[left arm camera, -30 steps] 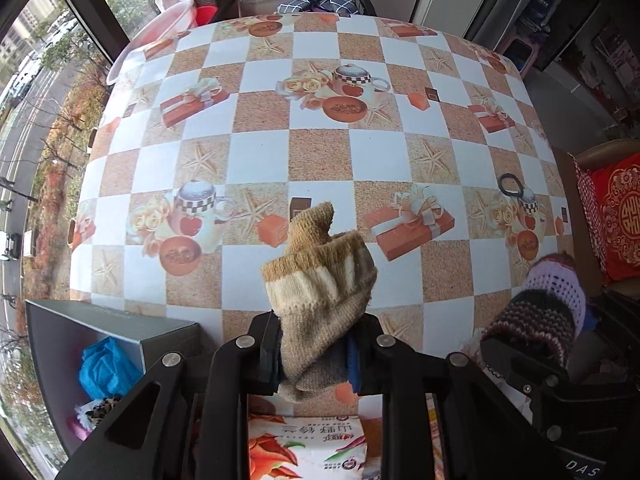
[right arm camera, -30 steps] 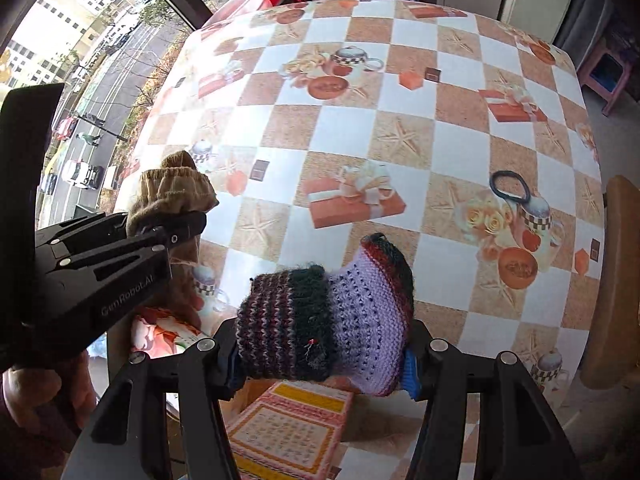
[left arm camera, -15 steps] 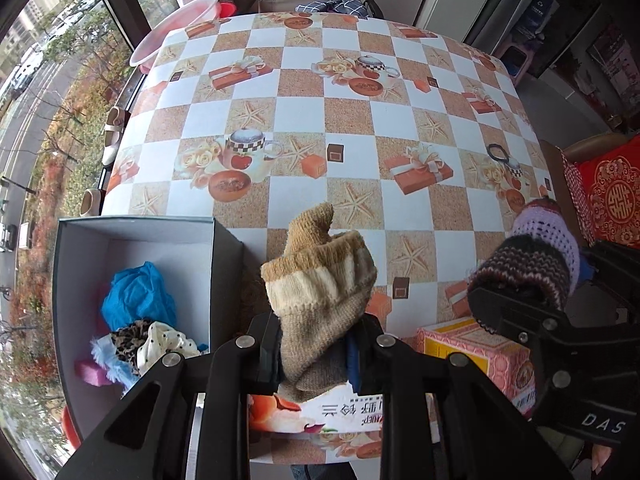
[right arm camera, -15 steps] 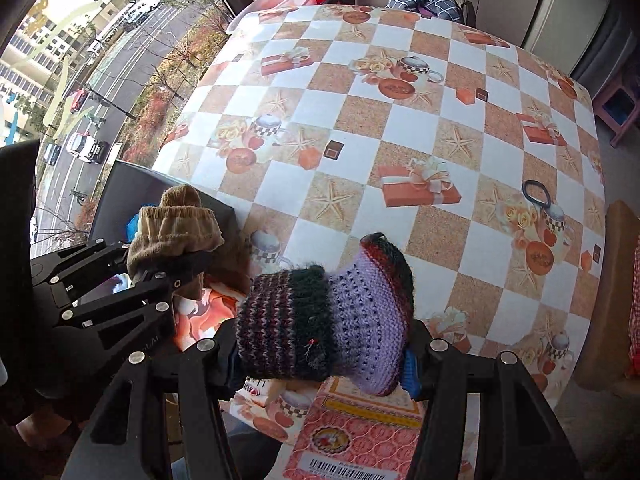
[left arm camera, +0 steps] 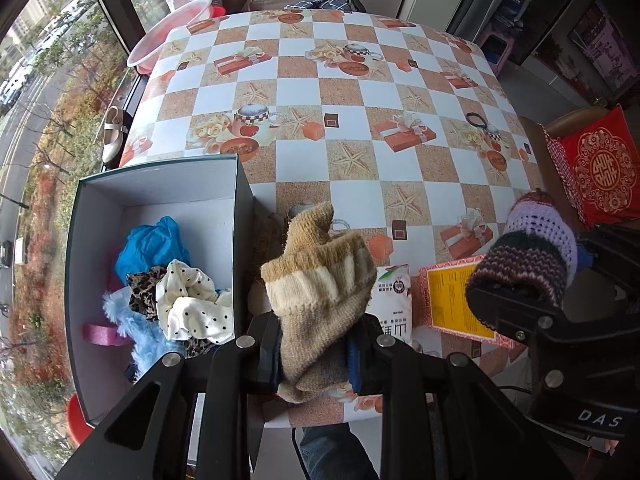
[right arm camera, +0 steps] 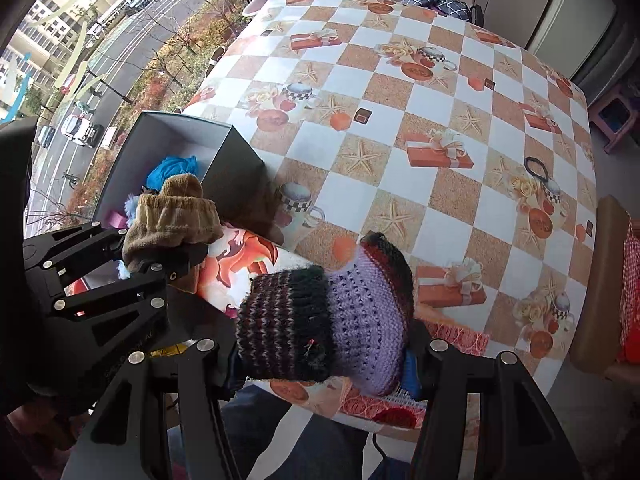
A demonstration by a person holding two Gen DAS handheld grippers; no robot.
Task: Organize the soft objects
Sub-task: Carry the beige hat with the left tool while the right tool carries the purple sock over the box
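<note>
While both grippers are pointing steeply down over the near table edge, the left gripper [left arm camera: 314, 354] is pinching a tan knitted sock [left arm camera: 320, 300] with a cream ribbed band, its jaws nearly together. The right gripper [right arm camera: 320, 364] is clamping a bulkier knit piece [right arm camera: 324, 320], half dark striped, half lilac, with jaws partly apart. At nine o'clock from the tan sock, an open grey box [left arm camera: 240, 208] is holding blue fabric [left arm camera: 154, 246] and a polka-dot scrunchie [left arm camera: 192, 304]. The checkered tablecloth [left arm camera: 360, 92] is stretching toward twelve.
</note>
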